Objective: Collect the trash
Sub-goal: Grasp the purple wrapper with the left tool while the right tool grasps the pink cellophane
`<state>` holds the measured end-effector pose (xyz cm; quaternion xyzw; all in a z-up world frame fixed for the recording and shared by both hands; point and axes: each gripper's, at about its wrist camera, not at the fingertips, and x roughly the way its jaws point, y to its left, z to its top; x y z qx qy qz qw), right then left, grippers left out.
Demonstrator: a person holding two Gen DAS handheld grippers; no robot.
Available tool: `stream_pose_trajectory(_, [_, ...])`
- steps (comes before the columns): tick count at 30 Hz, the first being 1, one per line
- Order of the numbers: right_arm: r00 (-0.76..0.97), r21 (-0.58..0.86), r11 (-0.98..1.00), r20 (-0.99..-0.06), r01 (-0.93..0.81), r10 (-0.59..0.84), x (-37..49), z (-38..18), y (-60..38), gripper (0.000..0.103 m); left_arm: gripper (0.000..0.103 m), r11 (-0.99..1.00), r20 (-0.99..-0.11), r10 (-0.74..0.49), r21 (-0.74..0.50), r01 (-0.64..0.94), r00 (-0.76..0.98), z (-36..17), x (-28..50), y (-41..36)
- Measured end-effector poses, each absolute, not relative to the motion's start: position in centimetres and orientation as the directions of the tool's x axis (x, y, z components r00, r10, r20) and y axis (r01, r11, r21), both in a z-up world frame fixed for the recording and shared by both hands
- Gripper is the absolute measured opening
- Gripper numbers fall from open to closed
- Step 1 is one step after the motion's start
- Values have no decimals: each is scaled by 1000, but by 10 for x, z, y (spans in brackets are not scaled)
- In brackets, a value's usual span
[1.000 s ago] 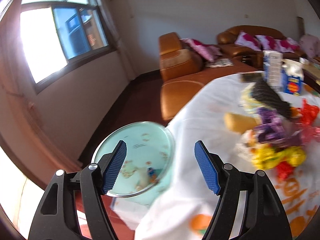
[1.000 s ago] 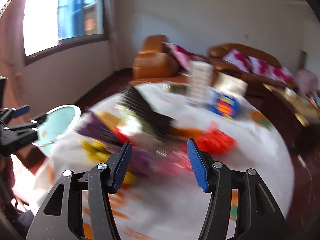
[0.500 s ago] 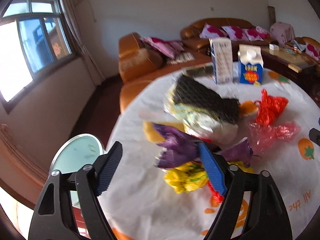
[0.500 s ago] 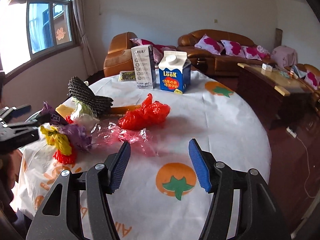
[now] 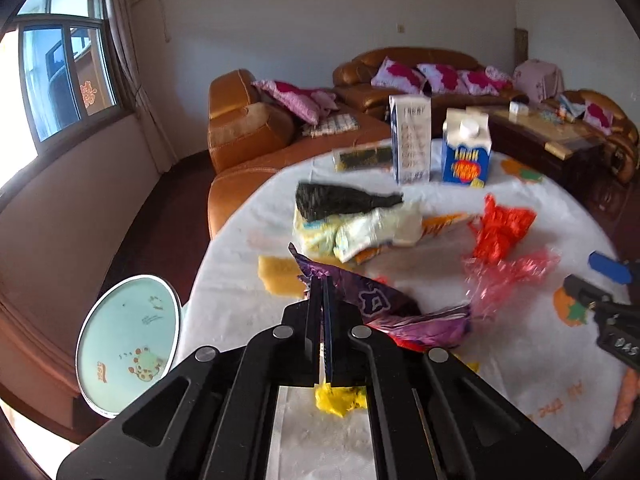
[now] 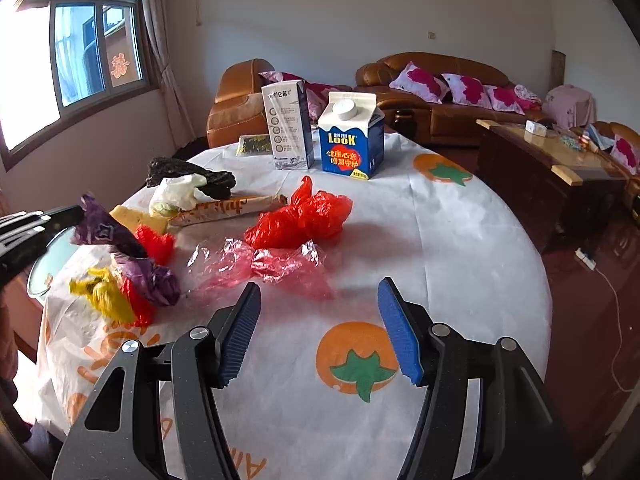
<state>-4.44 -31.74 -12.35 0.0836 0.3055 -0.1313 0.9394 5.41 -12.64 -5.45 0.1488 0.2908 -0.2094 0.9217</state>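
While the left claw pinches the purple wrapper, its jaws have just closed. Right claw hangs spread above the tabletop.

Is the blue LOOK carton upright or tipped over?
Upright: the blue LOOK carton stands on its base on the table, white cap on top.

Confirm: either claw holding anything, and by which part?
Left claw is shut on the purple wrapper, pinching its upper left edge. Right claw is open over the tablecloth, holding nothing.

Both wrist cams sit low & close over table, facing sofa; share wrapper pile.
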Motion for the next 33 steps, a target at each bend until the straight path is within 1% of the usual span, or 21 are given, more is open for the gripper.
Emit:
stream_pose_trajectory(4, [778, 75, 952, -597, 298, -196, -38, -120, -318, 61, 0, 881, -557, -313, 133, 455, 769, -33, 49, -114])
stream_pose_trajectory(7, [766, 86, 951, -616, 297, -184, -26, -122, -321, 61, 0, 891, -529, -310, 127, 435, 790, -21, 48, -104])
stream_pose_trajectory(12, [737, 132, 952, -665, 277, -123, -5, -132, -328, 60, 0, 904, -520, -302, 110, 413, 799, -16, 50, -89])
stream_pose_trajectory(13, [721, 144, 953, -686, 268, -99, 1, -137, -330, 54, 0, 908, -522, -295, 108, 405, 800, -16, 51, -85])
stream_pose_trajectory(14, [714, 155, 953, -696, 260, -81, 3, -139, -331, 35, 0, 912, -525, -291, 102, 398, 800, -17, 53, -81])
stream_pose_trajectory(15, [707, 161, 954, -704, 252, -67, 4, -141, -331, 30, 0, 915, -528, -287, 97, 392, 800, -17, 54, -77])
stream_pose_trajectory(17, [705, 153, 959, -707, 239, -62, 3, -141, -329, 24, 0, 921, -528, -278, 90, 379, 802, -18, 55, -69])
stream_pose_trajectory(20, [723, 149, 964, -689, 222, -60, -6, -133, -322, 19, 0, 931, -523, -264, 81, 355, 811, -15, 56, -54])
stream_pose_trajectory(25, [777, 150, 969, -626, 198, -62, -20, -103, -306, 18, 0, 948, -507, -224, 83, 306, 832, -8, 58, -33])
stream_pose_trajectory(29, [814, 143, 975, -578, 171, -58, -19, -81, -289, 18, 0, 964, -486, -148, 123, 235, 862, -4, 60, -17])
stream_pose_trajectory(33, [831, 116, 983, -554, 142, -55, -4, -71, -269, 18, 0, 974, -481, -75, 151, 167, 873, -3, 67, 1])
